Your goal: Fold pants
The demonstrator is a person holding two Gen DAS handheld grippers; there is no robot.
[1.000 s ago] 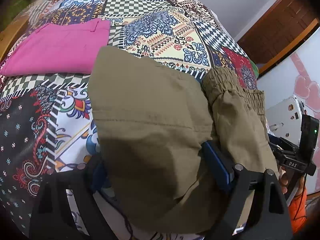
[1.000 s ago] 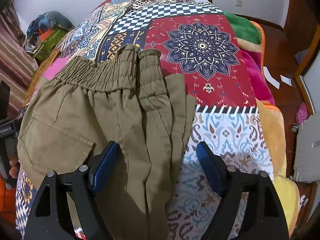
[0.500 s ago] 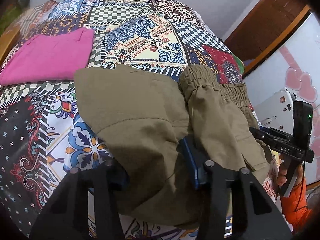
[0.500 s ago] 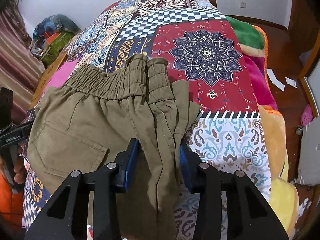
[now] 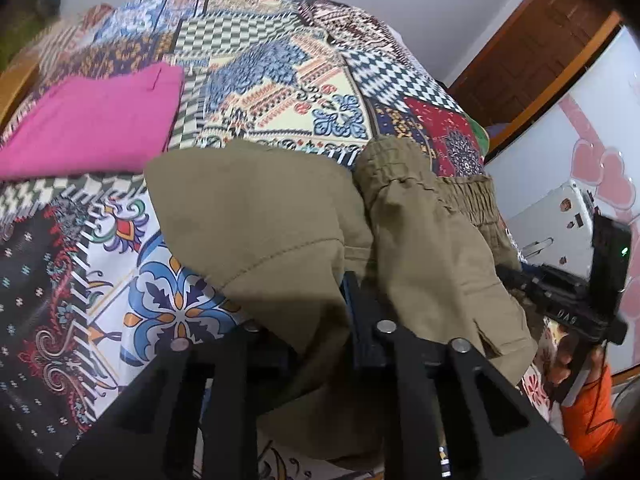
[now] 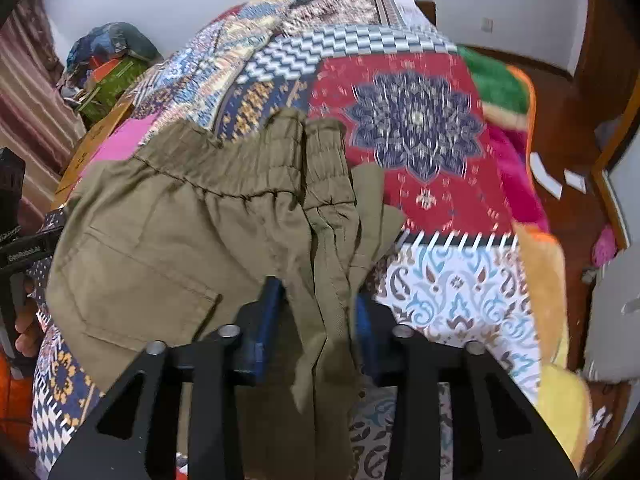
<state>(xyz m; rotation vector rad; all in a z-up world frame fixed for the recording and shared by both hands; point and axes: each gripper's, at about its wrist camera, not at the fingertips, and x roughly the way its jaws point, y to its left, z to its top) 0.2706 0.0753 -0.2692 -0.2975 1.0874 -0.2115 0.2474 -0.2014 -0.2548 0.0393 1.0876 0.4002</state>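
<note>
A: Start with the left wrist view. Where are the pants?

B: The olive pants (image 5: 256,216) lie folded on the patchwork bedspread (image 5: 280,76), at the near edge of the bed. The elastic waistband (image 5: 390,160) is towards the right, bunched into a ridge. A folded pink garment (image 5: 92,120) lies apart from them, further up the bed on the left.

A: And the left hand-held gripper (image 5: 320,320)?

B: Its jaws have just been closing and now pinch a fold of the olive cloth at the near edge. The blue pad on the right presses into the fabric; the left pad is hidden under it.

A: Anything else there?

B: At the right edge, the right hand-held gripper (image 5: 568,300), seen from the side, with fingers and an orange sleeve (image 5: 592,408) below it.

A: Now the right wrist view.

B: The pants (image 6: 160,240) fill the left and centre, waistband (image 6: 240,160) away from the camera, a patch pocket (image 6: 132,292) on the near left. The picture is somewhat blurred.

A: The right hand-held gripper (image 6: 318,312)?

B: Its jaws have also just been closing. The blue pads clamp a hanging, pleated strip of olive cloth at the right side of the pants, near the bed's edge.
</note>
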